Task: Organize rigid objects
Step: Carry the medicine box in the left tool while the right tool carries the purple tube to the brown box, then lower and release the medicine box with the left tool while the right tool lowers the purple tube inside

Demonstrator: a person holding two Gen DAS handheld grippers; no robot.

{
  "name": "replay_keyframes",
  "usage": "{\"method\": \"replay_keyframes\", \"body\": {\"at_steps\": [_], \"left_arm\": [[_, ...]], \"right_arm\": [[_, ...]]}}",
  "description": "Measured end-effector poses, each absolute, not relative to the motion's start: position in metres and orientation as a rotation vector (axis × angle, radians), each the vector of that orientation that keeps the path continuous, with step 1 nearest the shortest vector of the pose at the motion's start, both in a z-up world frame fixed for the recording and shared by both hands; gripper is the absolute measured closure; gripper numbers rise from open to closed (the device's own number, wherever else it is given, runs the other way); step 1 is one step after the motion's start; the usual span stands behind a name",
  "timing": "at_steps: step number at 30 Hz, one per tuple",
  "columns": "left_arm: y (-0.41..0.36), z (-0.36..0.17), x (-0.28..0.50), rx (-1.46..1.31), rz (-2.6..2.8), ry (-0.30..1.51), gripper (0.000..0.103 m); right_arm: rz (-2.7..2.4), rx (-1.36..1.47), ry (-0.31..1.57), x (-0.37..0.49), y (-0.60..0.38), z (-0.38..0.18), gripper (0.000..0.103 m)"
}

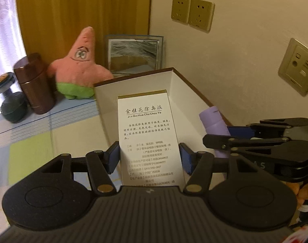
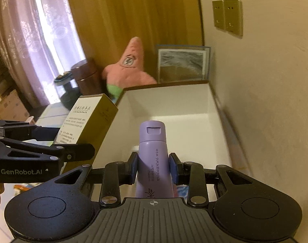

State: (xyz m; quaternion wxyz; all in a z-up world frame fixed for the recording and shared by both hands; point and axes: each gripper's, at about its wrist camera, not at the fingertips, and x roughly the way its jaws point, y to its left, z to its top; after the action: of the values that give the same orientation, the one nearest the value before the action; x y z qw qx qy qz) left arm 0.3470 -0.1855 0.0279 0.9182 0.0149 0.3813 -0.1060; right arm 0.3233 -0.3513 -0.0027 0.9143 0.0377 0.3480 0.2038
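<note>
Holding: left gripper (image 1: 150, 158) clamped the carton (image 1: 149, 133); right gripper (image 2: 154, 169) clamped the purple tube (image 2: 154, 158).
Room: both hung over the open white box (image 2: 174, 105), its floor bare.
Edges: box's right wall near the wall.
Carton: white panel, gold sides, stiff card.
Tube: smooth, round cap forward.

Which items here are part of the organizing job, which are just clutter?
In the job:
- white carton, held by the left tool
- purple tube, held by the right tool
- open storage box, white inside, nothing visible in it

Just lying about:
- pink starfish plush
- brown canister
- dark green dumbbell
- framed picture against the wall
</note>
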Motion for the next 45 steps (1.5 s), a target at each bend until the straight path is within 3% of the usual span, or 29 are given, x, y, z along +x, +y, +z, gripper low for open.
{"method": "replay_keyframes", "body": {"at_steps": [24,45], "left_arm": [[-0.23,-0.036,0.468,-0.017,-0.212,0.93,0.046],[-0.217,-0.048,0.488,-0.026,-0.19,0.962,0.047]], "right_arm": [[0.358,-0.027,0.85,0.438,-0.379,-0.061,0.073],[0.395,-0.029,0.858,0.455,-0.37,-0.068,0.073]]}}
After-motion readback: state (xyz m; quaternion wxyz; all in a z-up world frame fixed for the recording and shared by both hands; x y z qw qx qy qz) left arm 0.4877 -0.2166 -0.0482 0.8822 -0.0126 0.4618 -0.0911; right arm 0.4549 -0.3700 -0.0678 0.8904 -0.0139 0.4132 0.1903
